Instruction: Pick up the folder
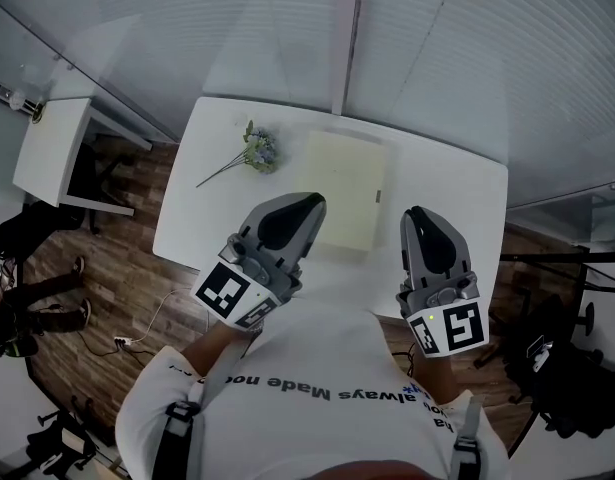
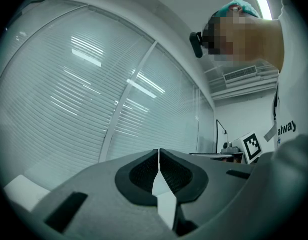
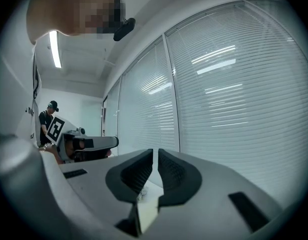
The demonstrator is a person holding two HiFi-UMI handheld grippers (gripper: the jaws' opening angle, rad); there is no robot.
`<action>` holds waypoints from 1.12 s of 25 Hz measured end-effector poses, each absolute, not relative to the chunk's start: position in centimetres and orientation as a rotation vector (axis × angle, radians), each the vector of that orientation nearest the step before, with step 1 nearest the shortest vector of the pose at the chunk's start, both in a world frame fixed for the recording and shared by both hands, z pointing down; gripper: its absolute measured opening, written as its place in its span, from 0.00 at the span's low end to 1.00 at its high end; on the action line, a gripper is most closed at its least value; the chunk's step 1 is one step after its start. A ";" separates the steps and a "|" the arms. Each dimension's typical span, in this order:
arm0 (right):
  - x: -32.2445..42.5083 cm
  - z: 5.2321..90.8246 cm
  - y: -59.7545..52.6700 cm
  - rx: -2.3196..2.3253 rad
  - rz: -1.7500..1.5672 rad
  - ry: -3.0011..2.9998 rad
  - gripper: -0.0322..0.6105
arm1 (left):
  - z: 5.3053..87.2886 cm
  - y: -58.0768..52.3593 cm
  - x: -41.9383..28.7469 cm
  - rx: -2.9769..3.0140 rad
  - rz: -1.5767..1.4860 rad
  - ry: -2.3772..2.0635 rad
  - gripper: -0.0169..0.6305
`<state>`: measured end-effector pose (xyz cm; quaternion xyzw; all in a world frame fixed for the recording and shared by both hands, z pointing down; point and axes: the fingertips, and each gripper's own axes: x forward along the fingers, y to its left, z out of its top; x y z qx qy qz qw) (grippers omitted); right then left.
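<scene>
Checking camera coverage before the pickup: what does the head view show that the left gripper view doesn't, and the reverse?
Only the head view: the whole folder, with flowers beside it on the table, nothing touching either. Only the left gripper view: the ceiling light, and that the left claw has its jaws together and empty. Both: the window blinds and the left claw.

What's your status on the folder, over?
Left gripper, right gripper: jaws shut, empty. Pale yellow flat folder lying on white table, not gripped. Small flower sprig left of it, clear of it.
</scene>
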<state>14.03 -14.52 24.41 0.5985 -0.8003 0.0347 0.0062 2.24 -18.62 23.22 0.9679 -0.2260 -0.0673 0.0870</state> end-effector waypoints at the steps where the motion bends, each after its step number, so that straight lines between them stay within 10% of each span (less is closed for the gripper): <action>1: 13.7 24.4 -14.7 1.879 0.110 -2.502 0.11 | 23.2 -18.8 2.1 2.888 -0.197 -0.664 0.05; 28: 12.4 28.5 -16.5 1.887 0.228 -2.429 0.14 | 28.9 -21.3 0.3 2.817 -0.045 -0.618 0.05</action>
